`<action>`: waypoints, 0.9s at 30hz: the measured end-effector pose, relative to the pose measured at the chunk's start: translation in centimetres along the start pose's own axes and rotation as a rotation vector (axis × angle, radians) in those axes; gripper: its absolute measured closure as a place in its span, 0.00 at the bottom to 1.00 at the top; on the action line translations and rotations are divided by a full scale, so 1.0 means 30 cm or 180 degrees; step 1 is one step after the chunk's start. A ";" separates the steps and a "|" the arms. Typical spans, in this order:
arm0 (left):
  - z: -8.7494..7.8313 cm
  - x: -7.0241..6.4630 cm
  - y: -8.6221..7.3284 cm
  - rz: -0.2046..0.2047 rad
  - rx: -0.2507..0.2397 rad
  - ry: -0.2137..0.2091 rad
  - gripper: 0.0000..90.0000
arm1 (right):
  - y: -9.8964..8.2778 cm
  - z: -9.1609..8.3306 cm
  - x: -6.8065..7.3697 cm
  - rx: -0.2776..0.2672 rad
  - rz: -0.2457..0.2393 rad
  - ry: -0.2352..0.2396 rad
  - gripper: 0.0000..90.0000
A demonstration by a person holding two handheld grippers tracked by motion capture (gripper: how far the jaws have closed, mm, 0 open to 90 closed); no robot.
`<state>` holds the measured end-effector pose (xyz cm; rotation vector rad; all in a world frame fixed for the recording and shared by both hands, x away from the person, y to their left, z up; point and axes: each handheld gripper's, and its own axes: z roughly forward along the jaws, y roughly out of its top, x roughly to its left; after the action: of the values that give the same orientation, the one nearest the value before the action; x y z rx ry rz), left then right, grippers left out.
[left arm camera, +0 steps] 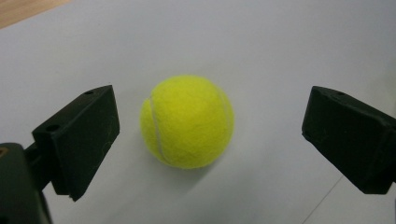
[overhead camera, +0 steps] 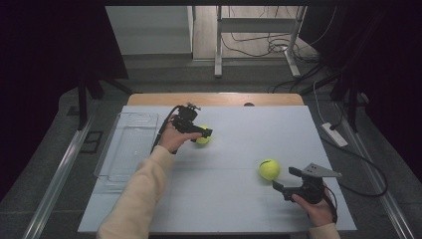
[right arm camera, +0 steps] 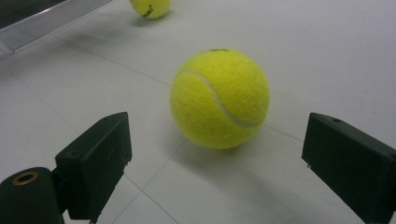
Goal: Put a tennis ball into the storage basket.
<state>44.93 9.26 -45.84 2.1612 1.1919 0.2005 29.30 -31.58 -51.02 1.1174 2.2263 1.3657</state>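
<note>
The high view is dim and slightly soft, its corners from 9 to 11 o'clock and 1 to 3 o'clock sunk in near black, while the white table [overhead camera: 224, 149] catches an even overhead light without glare. In the left gripper view the tennis ball [left arm camera: 187, 121] is fairly sharp, with a faint soft shadow towards 6 o'clock and mild blur at the frame edges. In the right gripper view the nearer ball [right arm camera: 219, 98] throws a diffuse shadow towards 6 o'clock.

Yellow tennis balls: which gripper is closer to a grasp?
Left, probably. The left gripper has one yellow felt tennis ball between its open jaws; the right gripper sits short of the other tennis ball.
</note>
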 end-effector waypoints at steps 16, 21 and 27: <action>0.068 0.007 0.012 -0.0041 0.0132 0.0022 0.06 | -0.001 0.004 -0.001 0.0021 -0.0015 -0.0016 0.09; 0.085 0.008 0.014 -0.0042 0.0165 0.0033 0.05 | -0.003 0.004 -0.001 0.0021 -0.0018 -0.0019 0.09; 0.104 0.017 0.011 -0.0070 0.0218 0.0065 0.05 | -0.002 0.000 -0.004 0.0006 -0.0001 -0.0032 0.09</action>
<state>46.79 8.06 -48.14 2.2087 1.2502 0.1752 29.35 -31.69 -51.08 1.1221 2.2210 1.3554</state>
